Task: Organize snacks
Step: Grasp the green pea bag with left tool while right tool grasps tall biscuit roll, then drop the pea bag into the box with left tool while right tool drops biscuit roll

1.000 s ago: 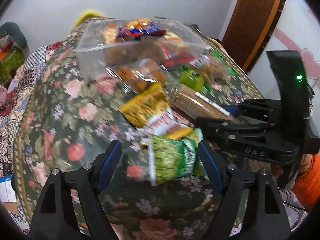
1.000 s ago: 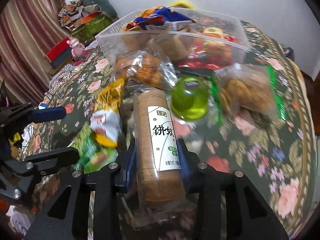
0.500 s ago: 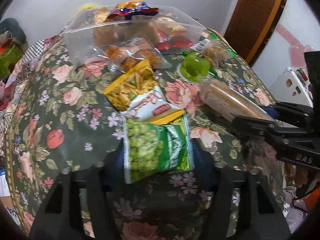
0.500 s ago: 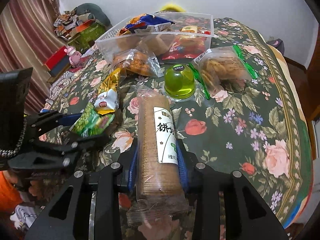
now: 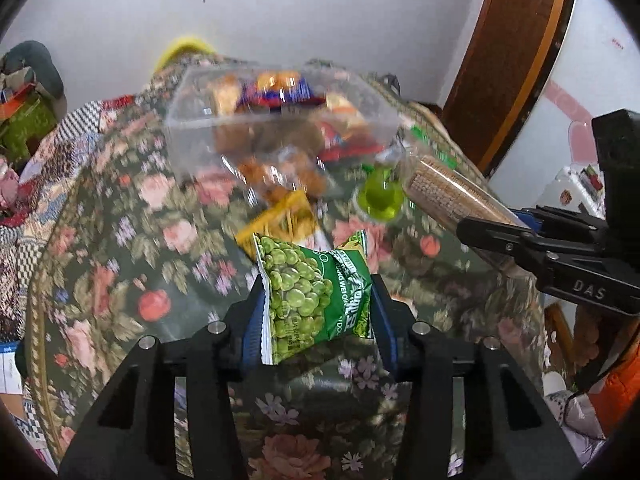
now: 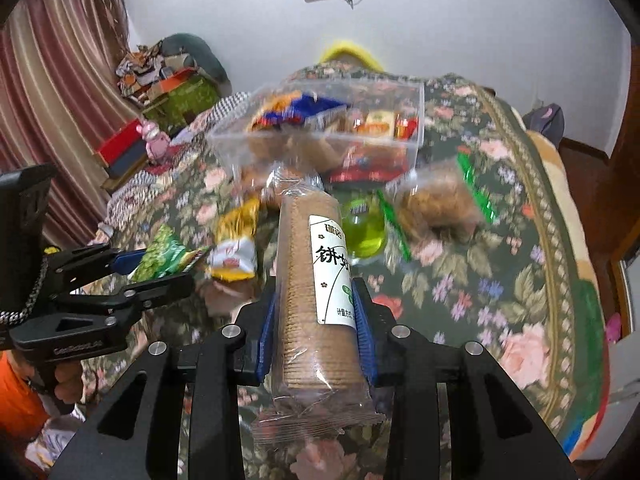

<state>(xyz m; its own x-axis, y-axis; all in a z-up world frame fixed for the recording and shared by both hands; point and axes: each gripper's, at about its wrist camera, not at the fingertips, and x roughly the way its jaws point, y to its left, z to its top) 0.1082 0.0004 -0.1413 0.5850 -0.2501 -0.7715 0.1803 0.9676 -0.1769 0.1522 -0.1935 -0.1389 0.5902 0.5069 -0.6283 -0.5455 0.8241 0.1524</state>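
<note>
Left claw (image 5: 318, 304) pinching one green pea packet (image 5: 314, 292), right claw (image 6: 316, 320) pinching one biscuit sleeve (image 6: 316, 292), one clear tub (image 6: 320, 136) beyond

Both grippers are black angular frames with triangular cut-outs, silver screws and blue finger pads (image 5: 254, 320). The right gripper (image 5: 500, 236) bears white "DAS" lettering. An orange sleeve (image 6: 16, 396) shows behind the left gripper (image 6: 132, 266)

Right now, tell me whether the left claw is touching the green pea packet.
Touching. The left wrist view shows the left claw shut on the green pea packet, both blue pads pinching its sides.
</note>
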